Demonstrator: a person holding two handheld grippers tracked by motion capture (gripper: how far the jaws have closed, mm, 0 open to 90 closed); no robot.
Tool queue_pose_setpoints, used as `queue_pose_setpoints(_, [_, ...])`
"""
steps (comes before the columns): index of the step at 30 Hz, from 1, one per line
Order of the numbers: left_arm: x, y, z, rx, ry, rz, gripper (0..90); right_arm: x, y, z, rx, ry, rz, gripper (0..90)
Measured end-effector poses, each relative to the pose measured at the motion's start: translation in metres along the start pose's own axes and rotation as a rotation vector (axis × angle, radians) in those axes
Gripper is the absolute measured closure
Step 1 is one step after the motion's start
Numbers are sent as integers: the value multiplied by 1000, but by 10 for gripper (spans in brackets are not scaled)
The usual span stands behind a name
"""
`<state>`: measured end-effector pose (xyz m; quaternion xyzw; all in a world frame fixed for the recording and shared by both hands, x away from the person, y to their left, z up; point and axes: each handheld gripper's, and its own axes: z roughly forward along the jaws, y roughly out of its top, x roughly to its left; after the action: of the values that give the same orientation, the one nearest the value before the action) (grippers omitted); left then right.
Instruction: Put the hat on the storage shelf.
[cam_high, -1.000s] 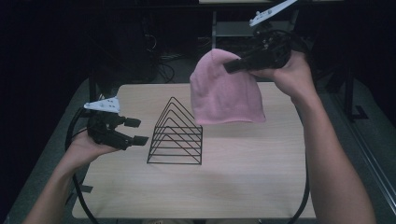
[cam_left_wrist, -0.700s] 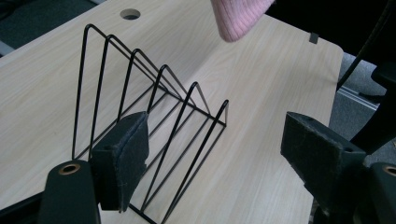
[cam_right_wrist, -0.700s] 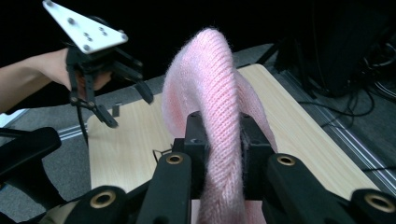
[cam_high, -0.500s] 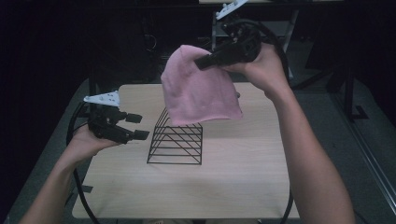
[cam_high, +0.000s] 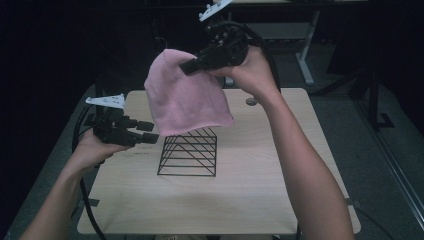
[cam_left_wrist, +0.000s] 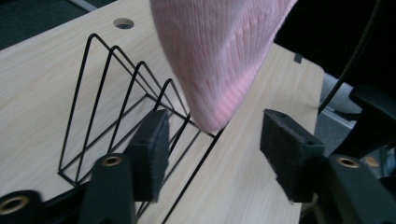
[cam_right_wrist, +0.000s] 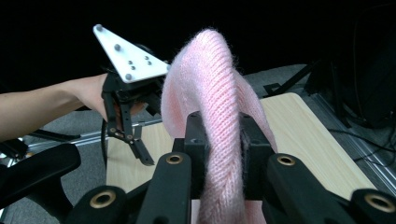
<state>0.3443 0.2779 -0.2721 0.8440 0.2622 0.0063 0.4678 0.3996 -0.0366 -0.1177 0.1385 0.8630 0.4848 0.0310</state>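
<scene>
A pink knitted hat (cam_high: 187, 100) hangs in the air over the black wire rack (cam_high: 189, 152), which stands on the wooden table (cam_high: 280, 165). My right gripper (cam_high: 187, 67) is shut on the hat's top fold (cam_right_wrist: 205, 74), above the table's far side. My left gripper (cam_high: 147, 132) hovers left of the rack, pointing at it. Its jaws have just been closing and still stand apart. In the left gripper view the hat's lower tip (cam_left_wrist: 219, 60) dangles just ahead of the left gripper (cam_left_wrist: 217, 144), between the two pads (cam_left_wrist: 149, 149) without touching them. The rack (cam_left_wrist: 116, 102) lies behind.
A round cable hole (cam_high: 251, 101) sits in the tabletop near its far edge. A desk leg (cam_high: 305, 65) stands behind the table on the dark floor. Black cables trail from both grippers. The left gripper's grey plate (cam_right_wrist: 128, 60) faces the right gripper view.
My right gripper has carried the hat leftward, so it now hangs over the rack's top and close to the left gripper. The left jaws have narrowed; the left hand stayed put.
</scene>
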Motion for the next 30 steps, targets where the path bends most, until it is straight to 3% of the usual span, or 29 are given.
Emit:
queue_pose_setpoints(8, [4,-1,-2,3,-18,-21,591,5,4,11,-19,32,1,769])
queue_pose_setpoints(13, [3,-5,-3,10,-11,-5,819,5,3,21,-5,32,-14,769])
queue_pose_setpoints(22, [11,-16,0,51,34,-11,839,-5,-18,33,4,30,24,768])
queue_pose_setpoints(30, [12,-12,20,107,76,8,838,-19,-37,33,9,15,63,768])
